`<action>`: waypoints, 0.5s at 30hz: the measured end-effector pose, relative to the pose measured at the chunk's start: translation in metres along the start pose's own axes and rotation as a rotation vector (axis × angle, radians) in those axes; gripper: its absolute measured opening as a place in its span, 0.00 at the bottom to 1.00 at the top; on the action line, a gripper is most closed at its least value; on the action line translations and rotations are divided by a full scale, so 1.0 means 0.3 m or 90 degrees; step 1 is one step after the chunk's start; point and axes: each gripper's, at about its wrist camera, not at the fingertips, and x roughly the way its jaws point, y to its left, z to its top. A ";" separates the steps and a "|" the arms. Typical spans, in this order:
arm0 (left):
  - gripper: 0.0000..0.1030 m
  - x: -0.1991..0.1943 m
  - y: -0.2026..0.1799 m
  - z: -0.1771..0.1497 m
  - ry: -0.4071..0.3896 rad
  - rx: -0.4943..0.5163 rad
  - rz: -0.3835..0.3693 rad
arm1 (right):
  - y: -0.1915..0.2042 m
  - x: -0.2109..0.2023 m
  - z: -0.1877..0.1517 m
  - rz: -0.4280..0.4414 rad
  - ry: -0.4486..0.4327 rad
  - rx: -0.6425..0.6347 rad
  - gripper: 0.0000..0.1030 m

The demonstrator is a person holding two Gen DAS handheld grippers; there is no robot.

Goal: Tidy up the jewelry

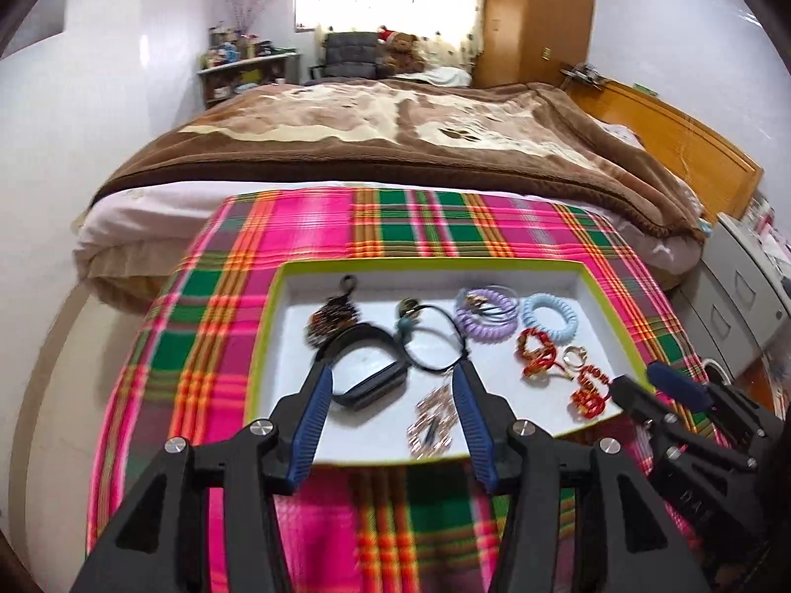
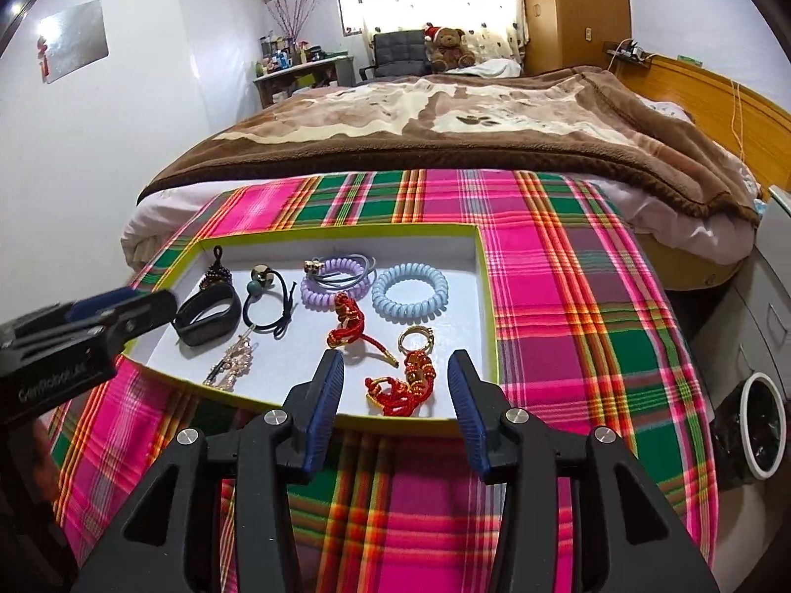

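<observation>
Lay straight ahead of the right gripper, jaws apart and empty: red beaded charm, long axis roughly along the fingers; left gripper likewise spread, farther off.

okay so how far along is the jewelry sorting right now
Done: every piece visible already lies in the tray, including the blue coil, purple coil, black band and red knots. In hand: nothing; the left gripper and right gripper hover with jaws open. Left: the pieces lie loosely mixed, so any grouping looks yet to do.
</observation>
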 end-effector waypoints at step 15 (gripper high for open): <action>0.51 -0.141 0.021 -0.143 -0.042 -0.007 0.079 | 0.058 -0.145 -0.045 -0.004 -0.051 -0.007 0.45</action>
